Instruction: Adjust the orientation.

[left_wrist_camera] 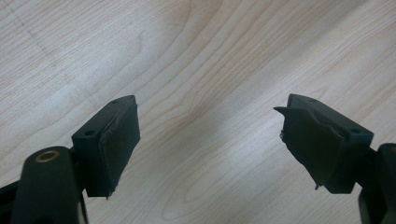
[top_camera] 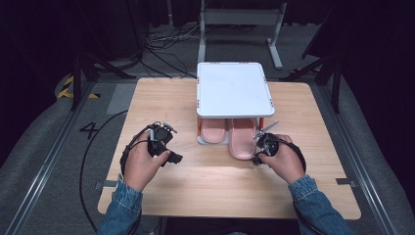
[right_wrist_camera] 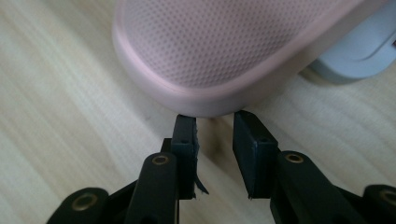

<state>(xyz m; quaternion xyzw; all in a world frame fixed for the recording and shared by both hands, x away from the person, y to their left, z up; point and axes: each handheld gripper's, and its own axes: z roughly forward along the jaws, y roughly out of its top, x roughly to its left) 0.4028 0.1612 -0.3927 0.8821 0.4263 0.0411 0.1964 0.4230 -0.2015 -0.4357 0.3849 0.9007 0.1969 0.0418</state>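
Honestly, my right gripper (right_wrist_camera: 215,122), jaws barely parted at the pink slipper (right_wrist_camera: 219,51) heel, may just shove it; left gripper (left_wrist_camera: 208,135) gapes wide, empty.

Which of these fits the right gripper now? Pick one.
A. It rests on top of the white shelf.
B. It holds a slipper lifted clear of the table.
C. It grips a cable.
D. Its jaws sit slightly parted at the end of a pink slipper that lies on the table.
D: the right gripper has a narrow gap between its jaws, right at the rounded end of the pink slipper, which lies on the table.
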